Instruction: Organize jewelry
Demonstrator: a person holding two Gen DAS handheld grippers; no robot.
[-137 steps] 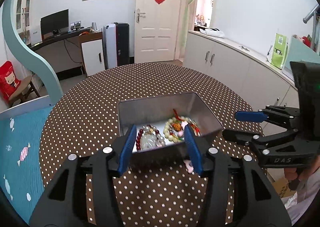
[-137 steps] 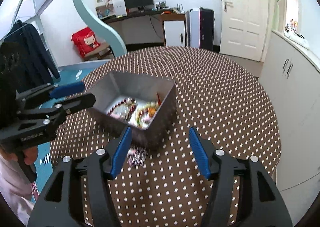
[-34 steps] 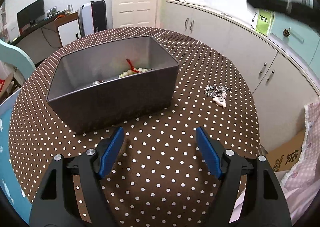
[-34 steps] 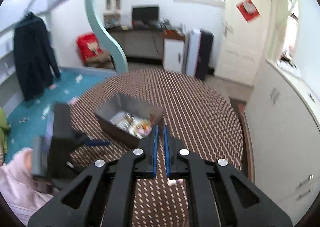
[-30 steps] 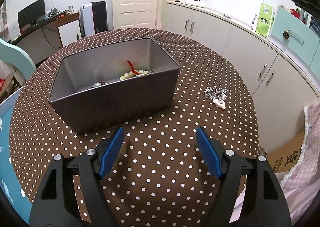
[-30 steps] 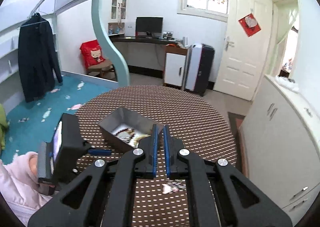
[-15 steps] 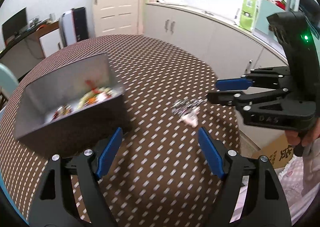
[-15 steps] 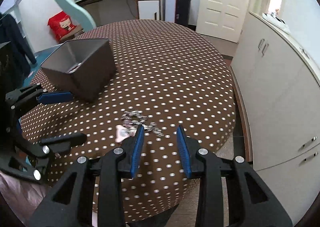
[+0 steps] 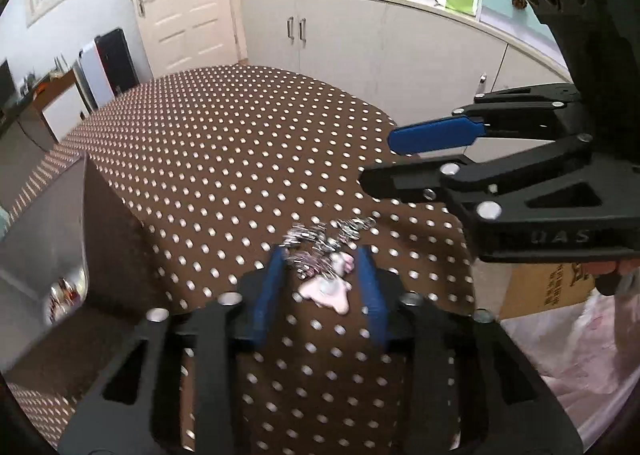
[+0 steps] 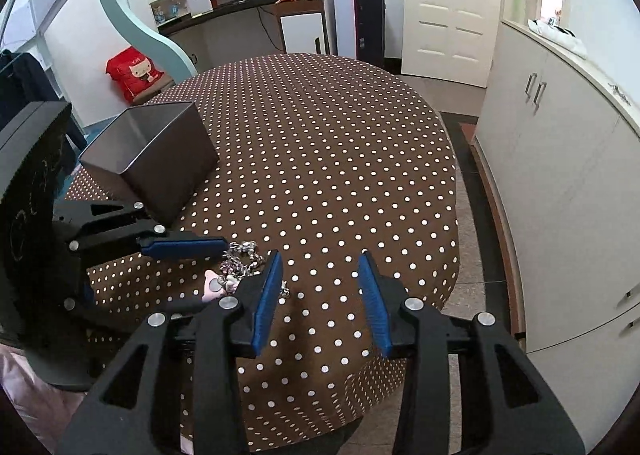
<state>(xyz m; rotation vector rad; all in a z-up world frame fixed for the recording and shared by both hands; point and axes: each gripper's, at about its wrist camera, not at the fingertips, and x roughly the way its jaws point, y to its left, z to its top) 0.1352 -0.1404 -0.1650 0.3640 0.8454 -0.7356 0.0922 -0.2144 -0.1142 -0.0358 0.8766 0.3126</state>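
Some beaded pieces already lie in the grey tin (image 10: pixel 152 159), off to the left of both claws. One tangle is left out: a silver chain with a pink charm (image 9: pixel 326 275), lying between the spread fingers of the left claw (image 9: pixel 322 267), not yet pinched. The right claw (image 10: pixel 320 291), also spread, holds nothing just right of it. The worktop (image 10: pixel 328 143) wears brown polka-dot cloth; white cabinets (image 10: pixel 560 159) and a door (image 10: pixel 448 3) stand beyond.
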